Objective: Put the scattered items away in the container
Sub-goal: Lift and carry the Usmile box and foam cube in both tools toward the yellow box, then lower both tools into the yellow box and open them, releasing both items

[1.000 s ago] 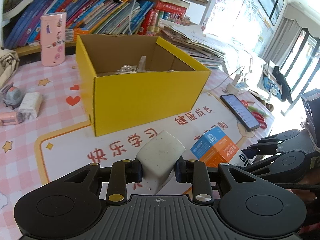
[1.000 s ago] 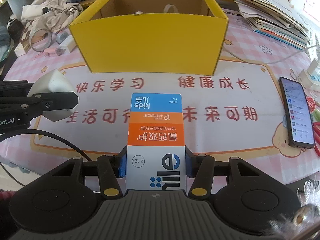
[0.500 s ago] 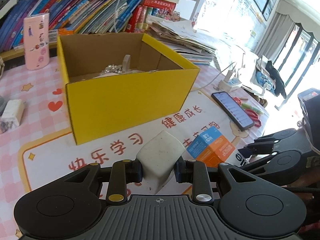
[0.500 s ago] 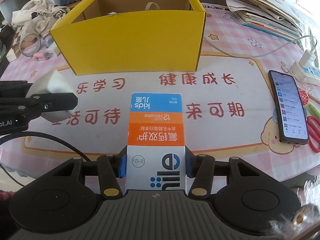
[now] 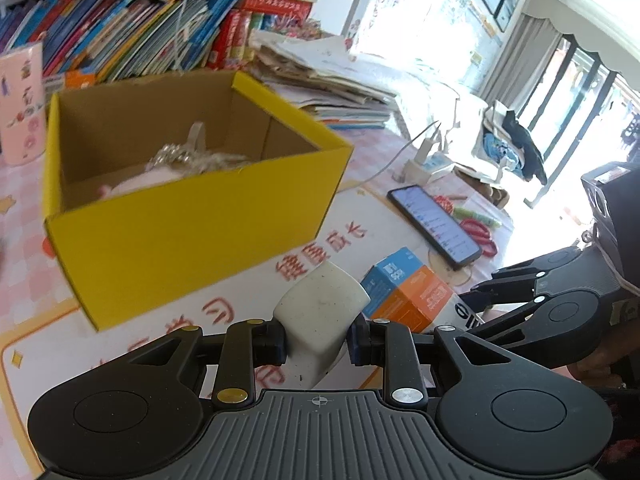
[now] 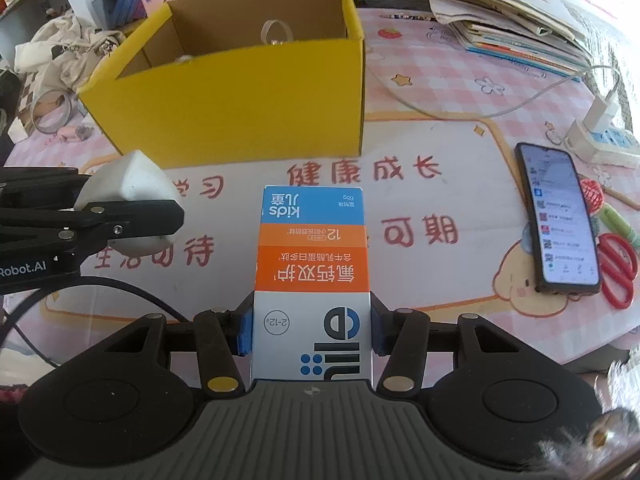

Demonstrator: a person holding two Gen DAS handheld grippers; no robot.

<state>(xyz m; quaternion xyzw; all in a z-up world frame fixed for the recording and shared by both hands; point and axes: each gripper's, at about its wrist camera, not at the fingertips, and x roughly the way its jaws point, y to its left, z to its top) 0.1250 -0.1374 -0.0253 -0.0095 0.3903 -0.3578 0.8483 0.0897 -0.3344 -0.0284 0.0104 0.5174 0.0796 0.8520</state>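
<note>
An open yellow cardboard box [image 5: 192, 220] [image 6: 248, 112] stands on the mat ahead, with a ring and some pale items inside. My left gripper [image 5: 316, 344] is shut on a white wedge-shaped block [image 5: 320, 316], held above the mat in front of the box's near wall. The same block [image 6: 128, 188] shows at the left of the right wrist view. My right gripper [image 6: 310, 332] is shut on a blue, orange and white toothpaste carton [image 6: 312, 268], which sticks forward toward the box. That carton [image 5: 408, 292] appears right of the block in the left wrist view.
A phone [image 6: 556, 220] lies on the right with red scissors [image 6: 618, 268] and a power strip [image 6: 600, 132] near it. Stacked papers [image 6: 508, 20] and a row of books [image 5: 140, 40] sit behind the box. A pink cylinder [image 5: 20, 100] and crumpled cloth [image 6: 68, 44] lie to the left.
Both grippers carried their items closer to the yellow box, which shifted left and grew in the left wrist view. Both grips stayed the same.
</note>
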